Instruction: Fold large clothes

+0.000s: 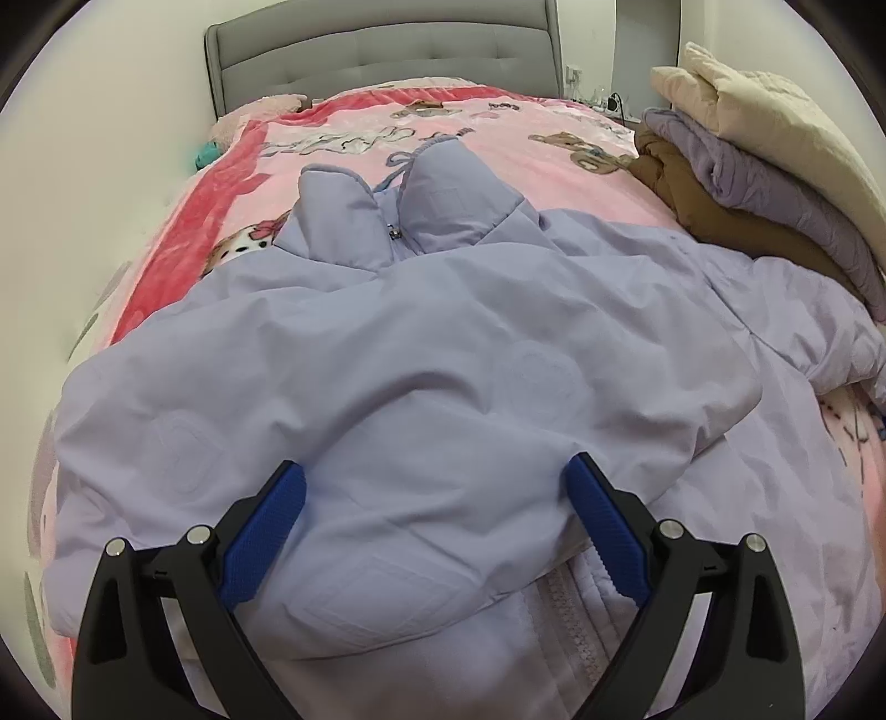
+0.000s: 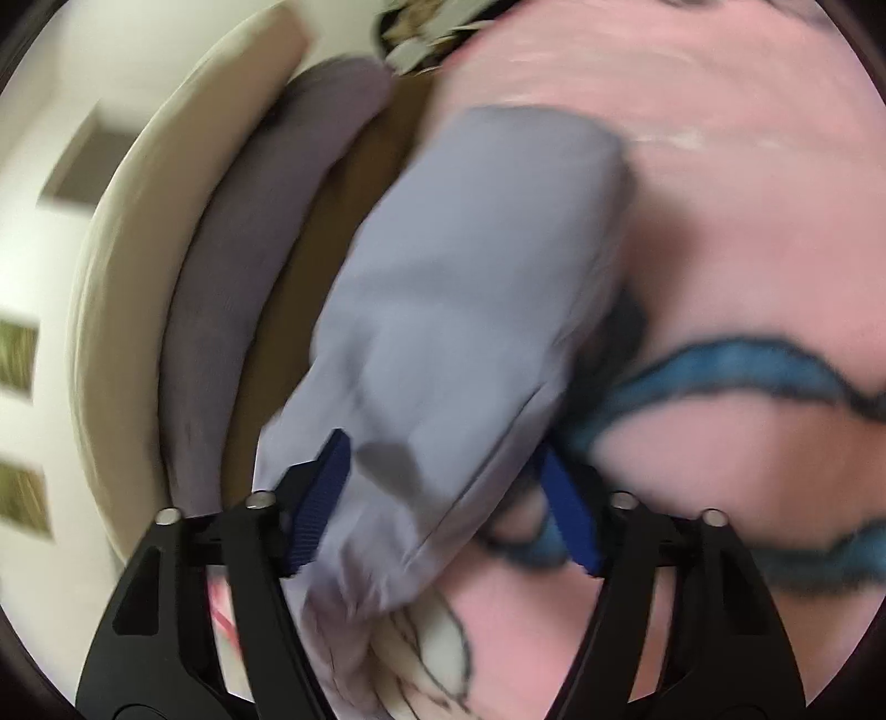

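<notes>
Left tool (image 1: 437,482) gapes over jacket (image 1: 387,354); bed edge near.

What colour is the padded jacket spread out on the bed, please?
Pale lavender, seen best from the left wrist view: jacket.

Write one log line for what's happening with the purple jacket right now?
item: lilac jacket on pink blanket | left gripper: open above folded sleeve | right gripper: around other sleeve, blurred

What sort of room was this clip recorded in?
Most likely a home bedroom. A bed with a grey padded headboard is covered by a pink teddy-bear blanket; a lilac jacket lies spread on it, beside a stack of folded clothes.
</notes>
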Tool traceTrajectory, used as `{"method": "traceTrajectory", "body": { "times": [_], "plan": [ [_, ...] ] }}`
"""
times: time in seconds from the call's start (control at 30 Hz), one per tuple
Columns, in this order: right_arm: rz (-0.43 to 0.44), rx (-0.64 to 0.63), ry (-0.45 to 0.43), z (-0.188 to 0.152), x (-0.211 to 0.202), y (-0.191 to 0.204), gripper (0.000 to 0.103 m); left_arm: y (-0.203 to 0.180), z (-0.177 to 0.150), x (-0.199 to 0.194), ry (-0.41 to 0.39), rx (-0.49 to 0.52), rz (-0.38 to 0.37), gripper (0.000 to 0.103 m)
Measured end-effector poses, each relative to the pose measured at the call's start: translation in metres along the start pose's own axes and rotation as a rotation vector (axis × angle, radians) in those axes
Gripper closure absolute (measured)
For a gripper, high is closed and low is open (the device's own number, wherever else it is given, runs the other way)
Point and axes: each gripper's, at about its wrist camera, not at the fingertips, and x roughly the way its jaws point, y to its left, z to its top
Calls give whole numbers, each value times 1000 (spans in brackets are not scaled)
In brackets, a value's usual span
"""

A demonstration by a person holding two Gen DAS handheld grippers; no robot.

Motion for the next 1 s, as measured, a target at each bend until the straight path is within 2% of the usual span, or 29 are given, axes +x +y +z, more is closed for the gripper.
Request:
{"method": "traceTrajectory", "body": {
  "times": [0.07,0.13,0.2,0.23,0.27,0.33,0.4,0.47,0.53,0.67,0.77,0.87,0.93,1.0],
  "plan": [
    [-47,-68,-33,11,5,7,48,-1,0,1,1,1,7,9],
    [-78,-121,-35,22,12,14,43,-3,-1,1,2,5,13,9],
    [-96,-123,-38,35,19,20,39,-3,-1,1,2,5,18,9],
    [-112,-119,-42,39,22,22,42,-3,-1,2,3,6,20,9],
    [-115,-133,-54,41,22,27,62,-4,-1,2,5,8,23,9],
    [-111,-204,-65,42,20,44,88,-4,-2,3,7,12,27,9],
    [-97,-320,-80,33,9,70,92,-4,-2,3,6,12,28,9],
    [-3,-419,-86,21,-7,104,95,-3,-2,4,5,10,29,9],
    [131,-494,-76,4,-27,137,95,-4,-1,4,7,6,33,9],
    [373,-725,-42,-47,-79,205,95,-5,-3,3,1,-5,38,9],
    [576,-865,32,-99,-110,251,96,-5,-4,3,-4,-9,38,9],
    [683,-957,121,-142,-116,285,96,-4,-5,3,-7,-14,29,9],
    [703,-1039,171,-174,-110,306,96,-3,-5,1,-12,-22,19,9],
    [726,-1116,253,-221,-101,322,96,1,-5,-4,-28,-46,-7,9]
  ]
}}
